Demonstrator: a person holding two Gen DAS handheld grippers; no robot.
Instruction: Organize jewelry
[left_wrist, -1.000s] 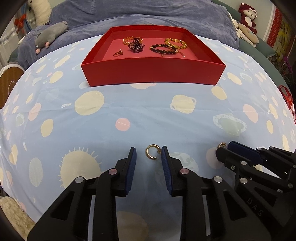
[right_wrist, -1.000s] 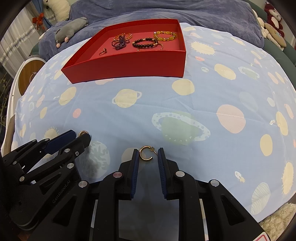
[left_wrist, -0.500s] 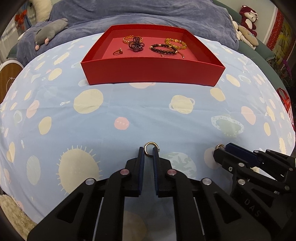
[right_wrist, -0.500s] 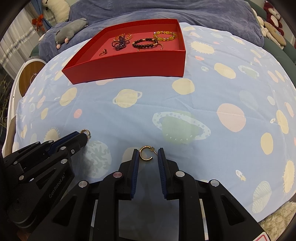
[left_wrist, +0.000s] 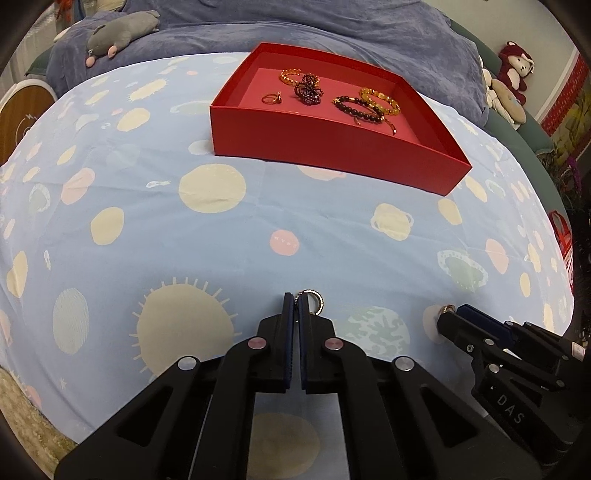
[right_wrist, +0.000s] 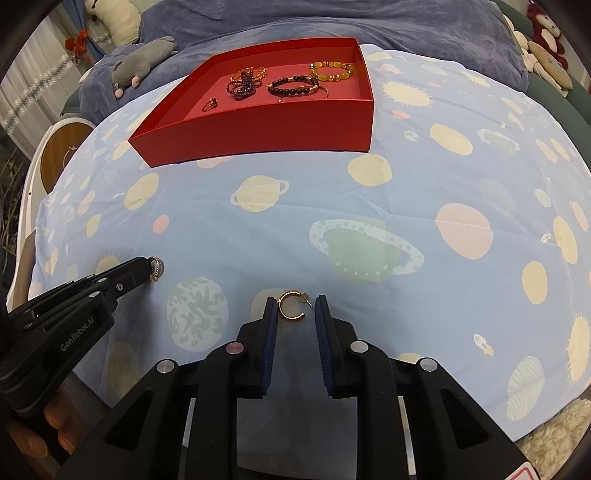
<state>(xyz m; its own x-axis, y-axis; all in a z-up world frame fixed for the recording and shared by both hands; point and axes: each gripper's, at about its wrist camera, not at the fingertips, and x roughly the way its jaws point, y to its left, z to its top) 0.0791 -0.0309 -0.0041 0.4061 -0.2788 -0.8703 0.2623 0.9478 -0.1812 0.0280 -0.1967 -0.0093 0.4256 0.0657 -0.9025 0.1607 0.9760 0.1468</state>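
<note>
At lower centre, your right gripper fingers stand apart around the gold hoop earring; your left gripper clamps the other earring, red tray straight ahead.

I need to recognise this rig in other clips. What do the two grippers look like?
Both the left gripper and right gripper are black angular plastic with silver rivets and ribbed blue pads on the fingers. Side lettering reads "GenRobot.AI" and "DAS". No cables or sleeves show.

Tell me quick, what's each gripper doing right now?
Left gripper: shut on a small gold hoop earring.
Right gripper: open, a gold C-shaped earring between its fingers, ungripped.
</note>
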